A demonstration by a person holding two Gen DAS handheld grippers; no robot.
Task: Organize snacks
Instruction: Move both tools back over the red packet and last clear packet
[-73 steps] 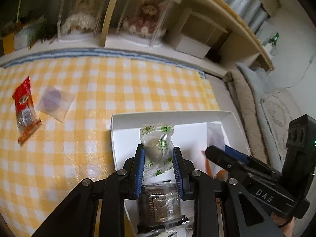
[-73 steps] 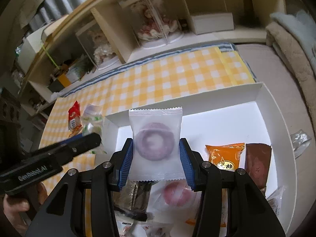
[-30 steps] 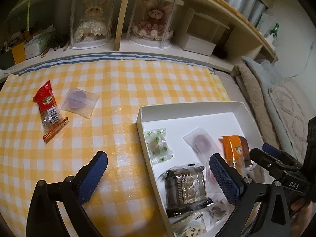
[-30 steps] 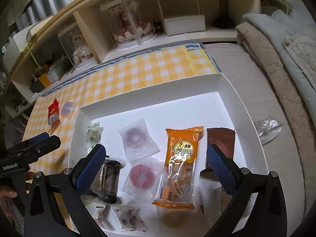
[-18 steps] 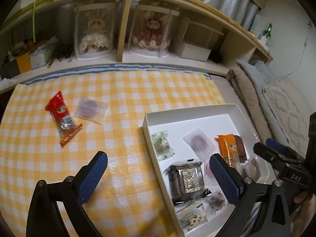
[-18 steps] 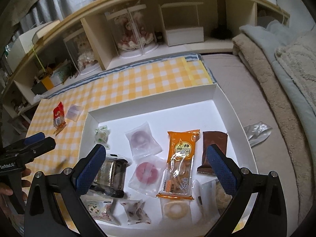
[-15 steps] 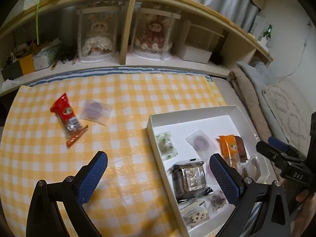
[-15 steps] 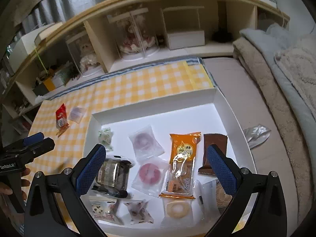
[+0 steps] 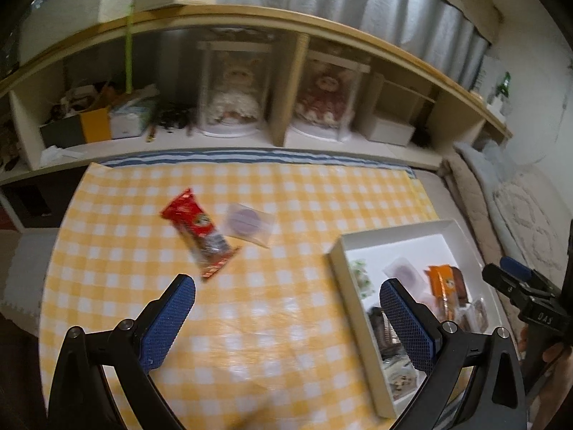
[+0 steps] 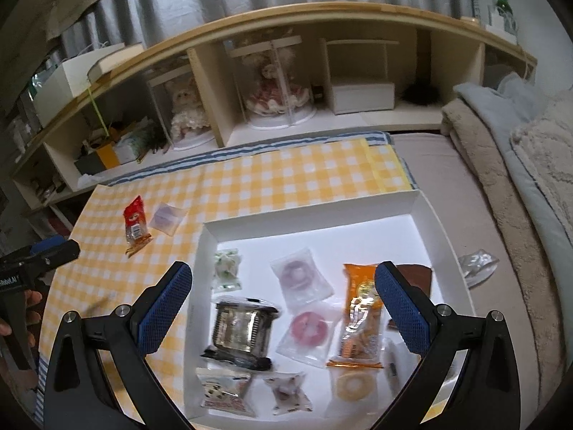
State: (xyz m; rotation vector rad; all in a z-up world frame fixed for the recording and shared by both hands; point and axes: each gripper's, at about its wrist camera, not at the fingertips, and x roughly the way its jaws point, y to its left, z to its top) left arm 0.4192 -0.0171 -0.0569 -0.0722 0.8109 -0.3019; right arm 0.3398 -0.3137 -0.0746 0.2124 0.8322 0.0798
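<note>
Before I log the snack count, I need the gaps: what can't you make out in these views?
- Left wrist view: white cardboard box, contents hidden behind left gripper; motion blur.
- Red foil snack packet: print too small.
- Right wrist view: brown wrapped bar, partly behind right gripper.

Behind my yellow checked cloth (image 10: 286,175) runs a low wooden shelf (image 10: 322,18) with two dolls in clear cases, one in white (image 10: 186,107) and one in red (image 10: 275,86) (side by side in neighbouring cubbies). A small white box (image 10: 361,95) sits further right. Beige and pale blue blankets (image 10: 508,150) lie folded to my right.
</note>
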